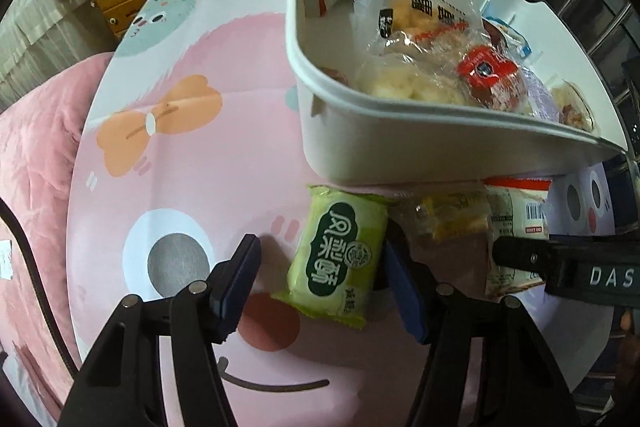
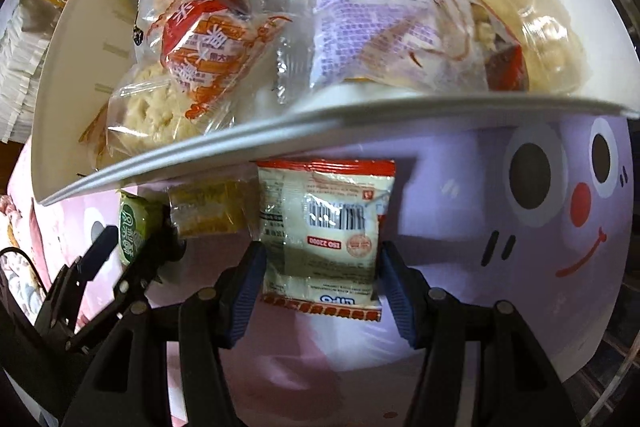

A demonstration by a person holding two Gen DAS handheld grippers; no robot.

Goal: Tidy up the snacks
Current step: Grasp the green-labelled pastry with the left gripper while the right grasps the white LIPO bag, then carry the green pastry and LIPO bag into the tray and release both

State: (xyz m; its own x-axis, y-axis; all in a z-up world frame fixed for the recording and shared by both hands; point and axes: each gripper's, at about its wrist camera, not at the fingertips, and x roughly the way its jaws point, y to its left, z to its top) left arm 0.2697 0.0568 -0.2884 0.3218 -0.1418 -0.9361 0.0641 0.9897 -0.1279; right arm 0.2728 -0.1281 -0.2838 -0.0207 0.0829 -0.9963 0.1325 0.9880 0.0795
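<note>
Snacks lie loose on the surface (image 1: 168,155), and each gripper straddles one. The left gripper (image 1: 322,279) stands partly open around a green snack packet (image 1: 340,259): the pad on the picture's right touches or nearly touches the packet's edge, while the other pad stands clear, so nothing is gripped. The right gripper (image 2: 324,291) brackets a white packet with red ends (image 2: 324,227), barcode up; its pads sit at the packet's sides, and whether they press cannot be told. Between the two packets lies a yellow snack (image 2: 208,211). Just beyond all three stands a white bin (image 1: 360,131), heaped with wrapped snacks. A pink cartoon-printed cloth covers the surface.
</note>
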